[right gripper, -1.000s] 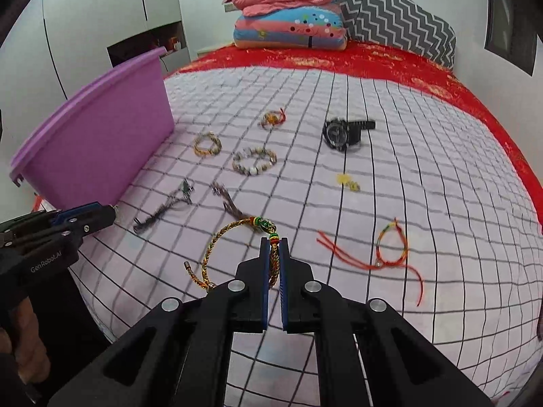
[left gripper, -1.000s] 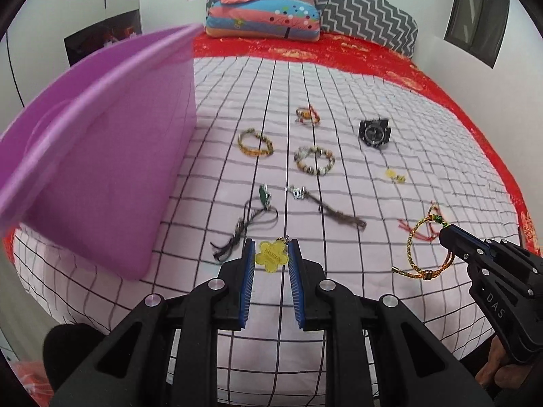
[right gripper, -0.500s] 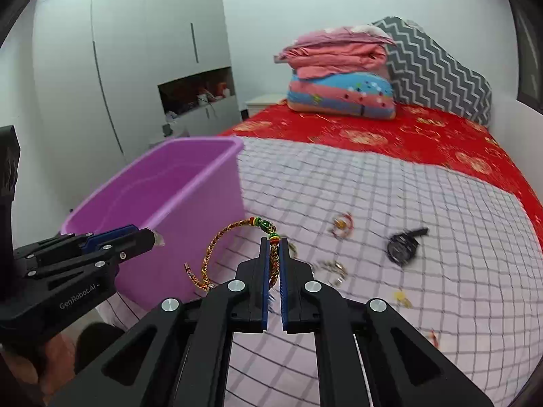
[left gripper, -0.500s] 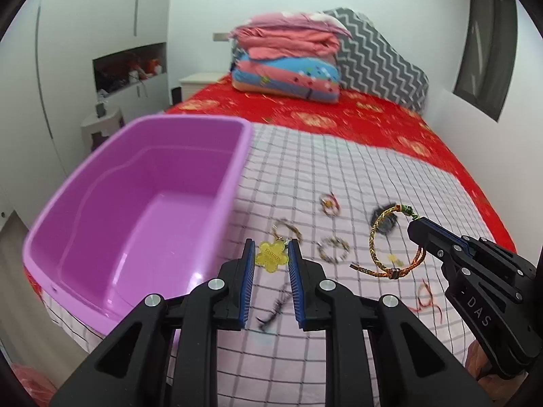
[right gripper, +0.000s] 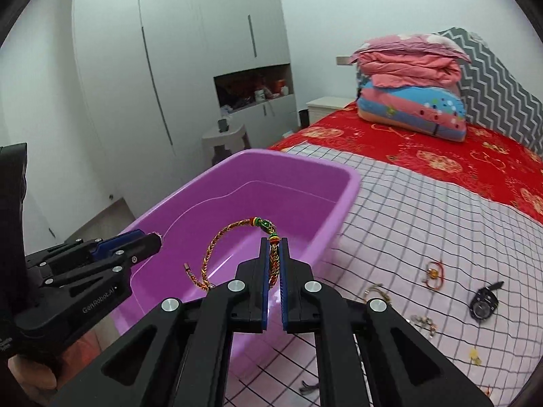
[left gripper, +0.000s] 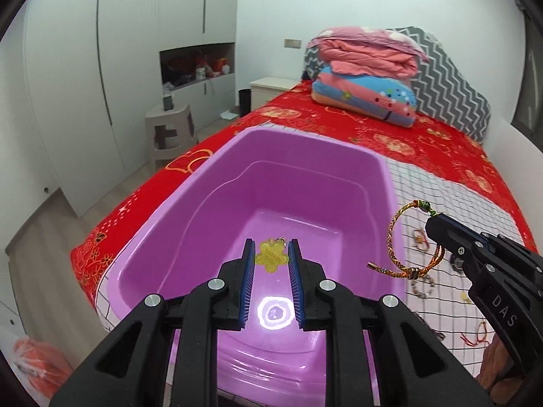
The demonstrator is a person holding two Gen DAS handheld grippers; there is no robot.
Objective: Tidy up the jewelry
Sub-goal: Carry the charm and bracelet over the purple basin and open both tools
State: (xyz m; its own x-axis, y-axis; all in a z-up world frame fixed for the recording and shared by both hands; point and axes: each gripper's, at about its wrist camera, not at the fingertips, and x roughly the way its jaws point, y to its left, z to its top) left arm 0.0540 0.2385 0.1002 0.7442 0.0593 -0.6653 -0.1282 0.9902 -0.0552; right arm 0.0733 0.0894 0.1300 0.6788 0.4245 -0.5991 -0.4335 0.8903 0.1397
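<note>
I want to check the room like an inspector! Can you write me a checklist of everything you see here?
Surface: bed with a checked sheet over a red cover.
Job's things: empty purple tub on the bed; yellow flower charm and braided bracelet held over it; a watch and several small bracelets on the sheet.
Clutter: folded quilts and a zigzag pillow at the bed's head.
Grippers: left gripper with jaws shut on the flower charm; right gripper with jaws shut on the braided bracelet.
Cables: nothing seen.
Surroundings: white wardrobe with a shelf niche, a stool, a bedside cabinet.
</note>
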